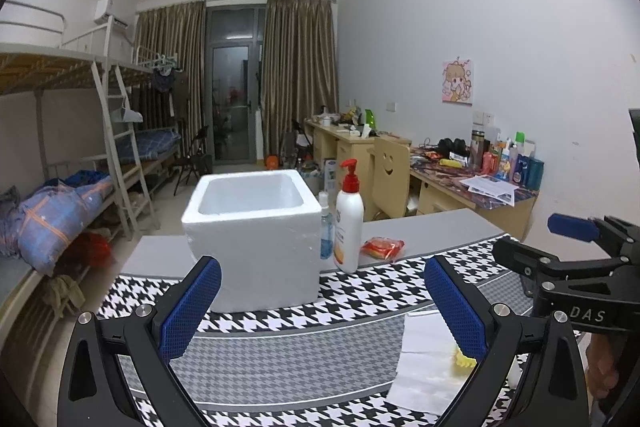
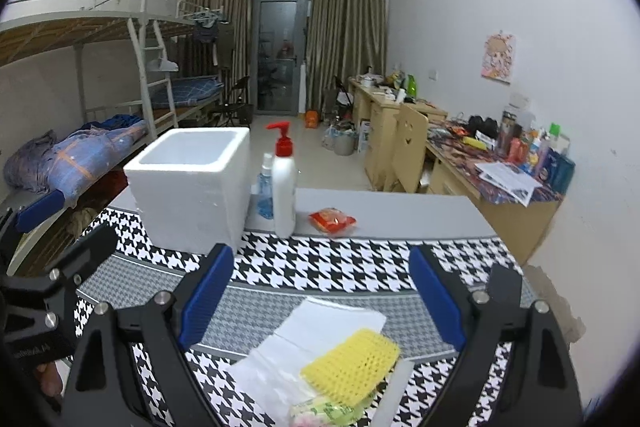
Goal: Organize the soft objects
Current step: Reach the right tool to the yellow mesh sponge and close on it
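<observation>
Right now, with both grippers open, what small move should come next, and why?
Probably lower the right hand-held gripper onto the yellow foam net. It lies just below the open jaws, nothing is held, and the white foam box stands open-topped beyond.

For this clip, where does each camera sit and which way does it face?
Left wrist: on the left claw, facing the foam box; its open fingers and the right claw show.
Right wrist: on the right claw, over the yellow sponge; open fingers show, left claw at the left edge.
Both share box, pump bottle, red packet.
</observation>
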Motion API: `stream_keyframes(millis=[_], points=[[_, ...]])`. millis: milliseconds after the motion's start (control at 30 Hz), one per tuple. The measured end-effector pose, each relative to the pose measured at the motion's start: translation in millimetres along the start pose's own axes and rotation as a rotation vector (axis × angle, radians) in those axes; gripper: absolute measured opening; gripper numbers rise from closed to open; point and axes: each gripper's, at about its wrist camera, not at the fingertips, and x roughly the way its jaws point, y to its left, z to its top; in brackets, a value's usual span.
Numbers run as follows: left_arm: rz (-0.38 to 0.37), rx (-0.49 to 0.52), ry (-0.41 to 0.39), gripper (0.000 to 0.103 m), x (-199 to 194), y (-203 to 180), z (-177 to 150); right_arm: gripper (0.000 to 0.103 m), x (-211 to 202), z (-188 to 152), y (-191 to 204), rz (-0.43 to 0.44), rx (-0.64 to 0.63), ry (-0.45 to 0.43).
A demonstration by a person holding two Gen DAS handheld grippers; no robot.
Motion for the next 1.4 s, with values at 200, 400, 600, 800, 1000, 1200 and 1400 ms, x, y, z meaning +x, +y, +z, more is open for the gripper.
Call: stream_keyframes(millis=[200, 400, 600, 800, 1000, 1200, 1400], points=[[-0.011, 0.006, 0.011, 0.102, 5, -8, -10, 0.092, 0, -10, -11, -0.008, 0.025, 0.013], [-0.051, 0.014, 0.034, 0.102, 11, -17, -20, 0.092, -1, -23, -20, -0.023, 0.043, 0.022], [-0.077, 0.012, 0.069, 0.102, 17, -25, -27, 0.092, 1, -32, -27, -0.047, 0.05, 0.034], [-0.091, 0.019, 0.097, 0.102, 25, -27, -35, 0.092, 4, -41, -33, -0.053, 0.066, 0.054], [-0.105, 0.028, 0.096, 0.102, 30, -26, -43, 0.092, 12, -49, -41, -0.06, 0.091, 0.09], [-0.124, 0.04, 0.113, 0.102, 37, -30, -53, 0.092, 25, -62, -44, -0.067, 0.101, 0.128], [-0.133, 0.045, 0.121, 0.102, 41, -30, -61, 0.092, 36, -73, -50, -0.042, 0.132, 0.173]])
